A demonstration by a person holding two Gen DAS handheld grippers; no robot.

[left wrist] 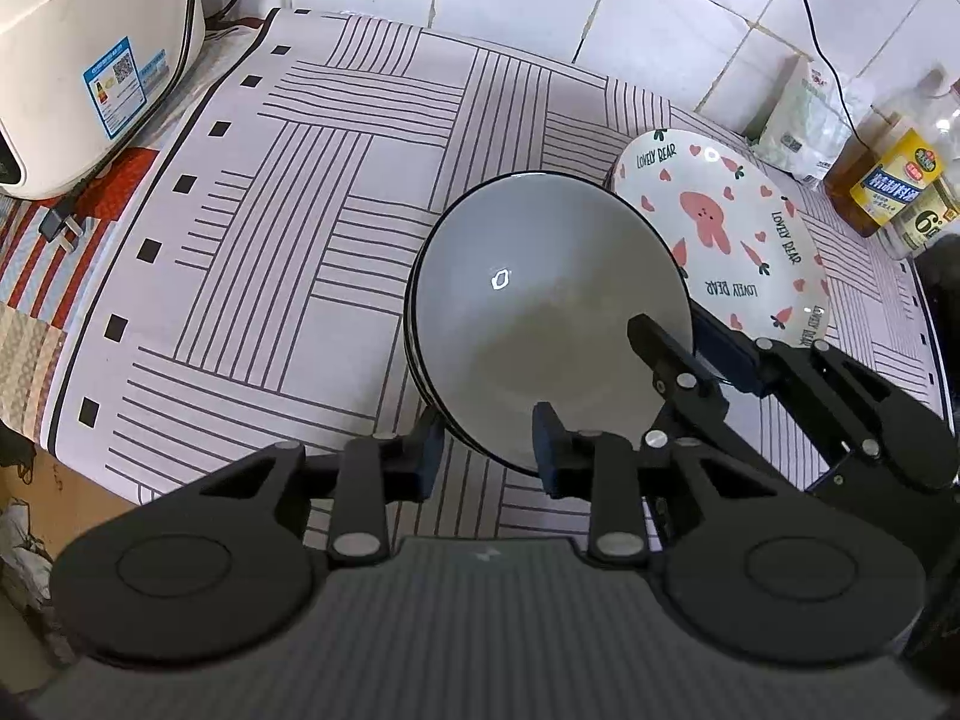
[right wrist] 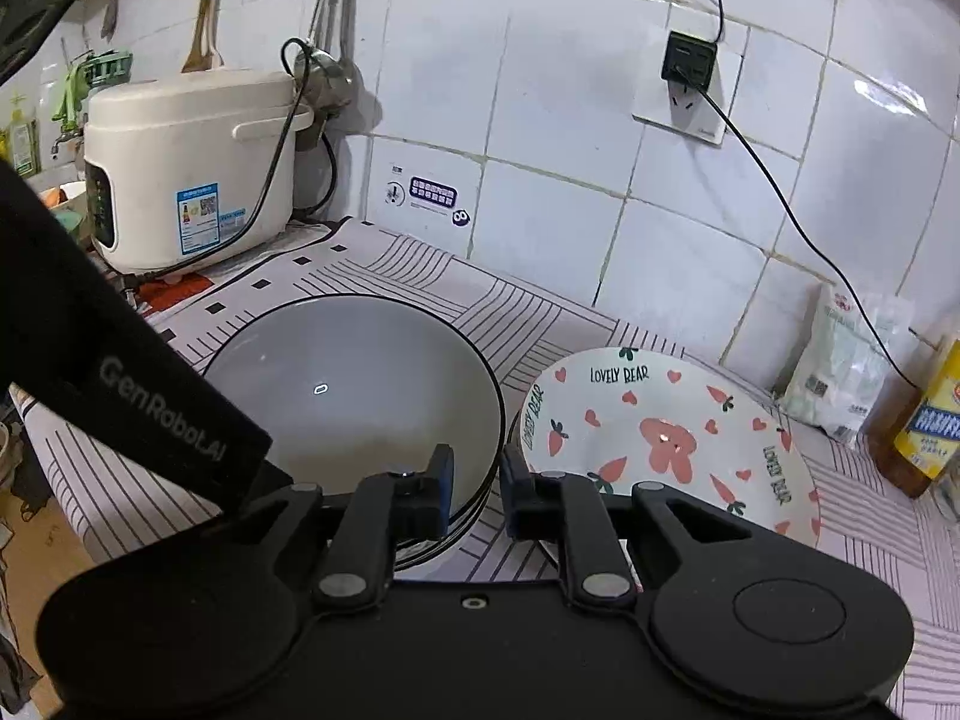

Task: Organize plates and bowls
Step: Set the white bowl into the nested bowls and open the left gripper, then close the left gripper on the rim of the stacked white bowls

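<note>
White tiled walls rise behind the counter, which is covered by a striped cloth [left wrist: 336, 192]; we take the grey bowl [left wrist: 552, 312] as our landmark. It sits on that cloth as the top of a nested stack, with dark rims showing beneath its own. Just beside the bowl, on the side away from the rice cooker [right wrist: 192, 168], lies the "LOVELY BEAR" plate [right wrist: 666, 438], printed in pink with carrots and hearts. Our left gripper [left wrist: 489, 453] has its jaws apart, straddling the bowl's near rim, one finger outside the stack and one over the inside. Our right gripper [right wrist: 477, 483] also stands with jaws apart, one finger inside the bowl's rim, the other in the gap between bowl and plate; we cannot tell whether either pad touches. Beyond the plate, well apart from the bowl, stand a white bag [right wrist: 852, 372] and a yellow-labelled bottle [left wrist: 894, 180].
</note>
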